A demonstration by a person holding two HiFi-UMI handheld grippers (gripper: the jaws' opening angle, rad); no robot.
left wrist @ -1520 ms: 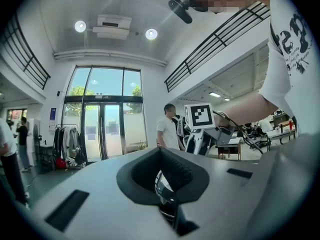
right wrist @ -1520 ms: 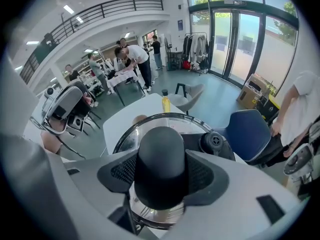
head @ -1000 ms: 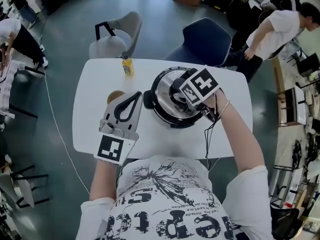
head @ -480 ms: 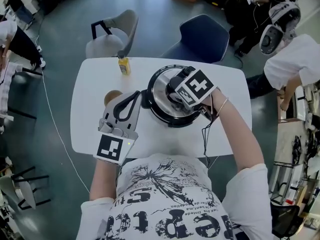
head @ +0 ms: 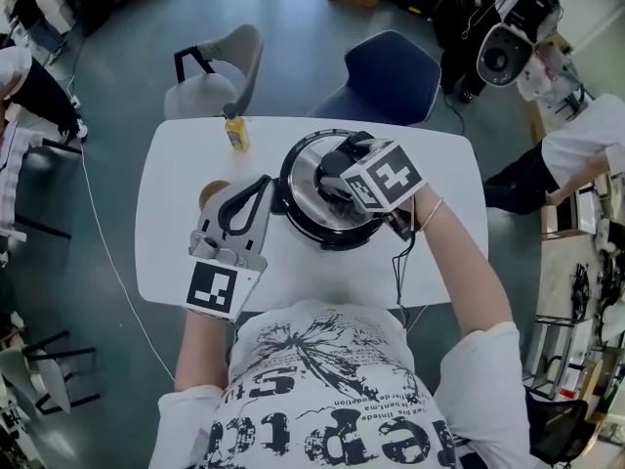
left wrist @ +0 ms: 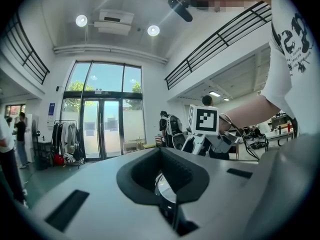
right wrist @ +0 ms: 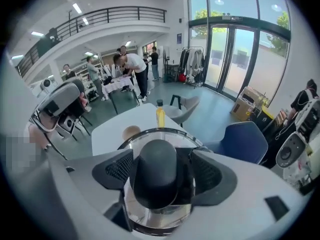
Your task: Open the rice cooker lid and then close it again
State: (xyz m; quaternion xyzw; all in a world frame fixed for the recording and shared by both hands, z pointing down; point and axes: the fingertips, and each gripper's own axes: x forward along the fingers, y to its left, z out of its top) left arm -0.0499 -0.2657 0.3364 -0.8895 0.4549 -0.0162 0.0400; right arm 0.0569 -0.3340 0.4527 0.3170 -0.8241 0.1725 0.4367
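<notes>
The rice cooker (head: 322,225) stands in the middle of the white table (head: 176,252), with its shiny lid (head: 303,169) down on the pot. My right gripper (head: 342,176) reaches down over the lid's centre. In the right gripper view the black lid knob (right wrist: 157,171) sits between the pads, with a dark gap on its right side. These jaws have just been opening around the knob. My left gripper (head: 262,191) lies level on the table against the cooker's left side. Its jaws are shut, with nothing held.
A yellow bottle (head: 234,133) and a round brown disc (head: 209,194) sit on the table's left part. A black cable (head: 398,262) hangs off the near edge. A grey chair (head: 220,66) and a blue chair (head: 391,76) stand behind the table. People stand at the room's edges.
My right gripper has tilted a little over the lid knob. The left gripper has stayed put. The person at the back right has moved away toward the right edge.
</notes>
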